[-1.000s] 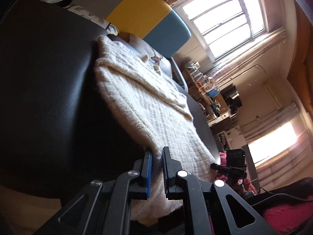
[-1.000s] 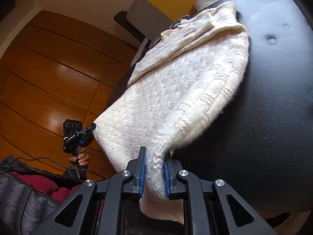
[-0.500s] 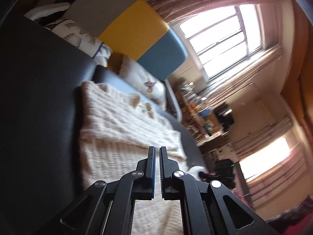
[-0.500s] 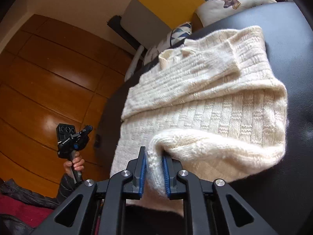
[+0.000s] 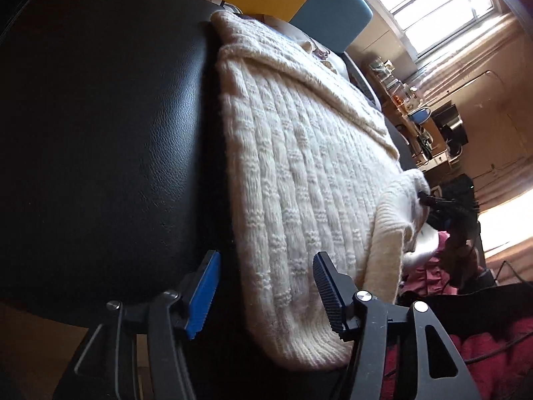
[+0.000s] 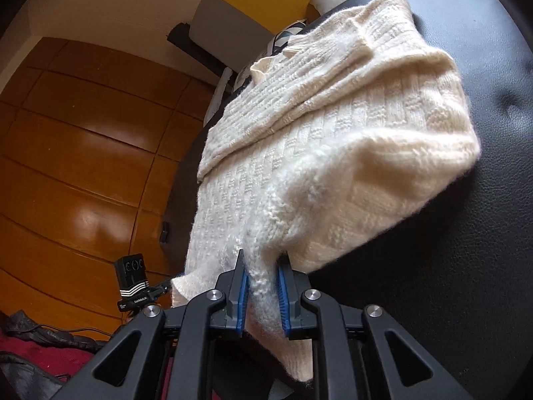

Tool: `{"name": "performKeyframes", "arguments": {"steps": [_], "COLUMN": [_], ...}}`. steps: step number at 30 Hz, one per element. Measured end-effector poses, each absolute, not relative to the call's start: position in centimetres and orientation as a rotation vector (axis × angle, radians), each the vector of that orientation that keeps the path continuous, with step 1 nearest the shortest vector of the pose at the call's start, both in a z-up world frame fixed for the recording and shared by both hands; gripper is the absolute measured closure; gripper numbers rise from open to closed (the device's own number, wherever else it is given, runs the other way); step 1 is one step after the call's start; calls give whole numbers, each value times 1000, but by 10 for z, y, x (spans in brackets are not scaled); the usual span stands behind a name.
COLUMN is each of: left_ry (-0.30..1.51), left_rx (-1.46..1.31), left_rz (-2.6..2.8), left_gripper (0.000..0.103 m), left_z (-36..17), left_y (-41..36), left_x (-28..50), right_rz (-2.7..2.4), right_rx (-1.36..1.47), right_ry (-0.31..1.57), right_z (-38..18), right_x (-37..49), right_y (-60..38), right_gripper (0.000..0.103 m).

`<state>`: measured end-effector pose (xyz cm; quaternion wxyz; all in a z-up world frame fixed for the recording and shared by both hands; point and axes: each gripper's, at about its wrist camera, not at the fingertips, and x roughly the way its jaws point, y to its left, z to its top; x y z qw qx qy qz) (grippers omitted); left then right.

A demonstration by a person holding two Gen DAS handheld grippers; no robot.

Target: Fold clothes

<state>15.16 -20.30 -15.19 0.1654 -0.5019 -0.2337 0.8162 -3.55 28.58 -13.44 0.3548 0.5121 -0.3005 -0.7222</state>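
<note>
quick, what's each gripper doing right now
Left gripper: open, holding nothing, at the cream sweater's hem.
Right gripper: closed on the sweater's hem.

My left hand-held gripper (image 5: 266, 295) has black angular arms, silver screws and ribbed blue finger pads (image 5: 204, 295). My right hand-held gripper (image 6: 261, 295) matches: black frame, silver screws, blue pads (image 6: 242, 296).

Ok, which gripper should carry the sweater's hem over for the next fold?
Right. The right gripper is already shut on the sweater at its lifted hem. The left gripper is open, straddling the other hem corner without gripping.
</note>
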Motion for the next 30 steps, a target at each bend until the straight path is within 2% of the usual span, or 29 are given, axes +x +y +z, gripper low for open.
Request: {"name": "performKeyframes", "arguments": {"steps": [2,3,8,13,17,26,28,30], "left_ry": [-644,-633,-612,-888,-1036,-1236,-1353,-1469], "left_rx": [-1413,-1405,-1352,-1194,-1065,-727,-701,-730], "left_rz": [2349,2362,2399,2254,2191,2073,2057,2077], "left_gripper": [74,96,96,96,96,98,103,103], "left_z": [-149,-148,-140,-118,-98,-45,-51,-69], "left_y": [-197,-194,-182,-201,-216,-234,-245,-259], "left_x": [155,157,166,160,144,52,12,-30], "right_rz": [-1879,-1886,-1899,-1900,-1903,-1919,-1960,-2003], "right_rx": [1312,1307,1288,1253,1212,1058,1036,1111], "right_ry": [-757,-747,-703,-714,-748,-860,-906,-985], "right_z": [-129,-127,-118,-109,-99,-60,-57,-73], "right_x": [-31,-29,-19,-15,-23,-83,-113,-150], "right_y": [285,285,280,280,281,286,294,304], "right_gripper": [88,88,88,88,88,89,89,89]}}
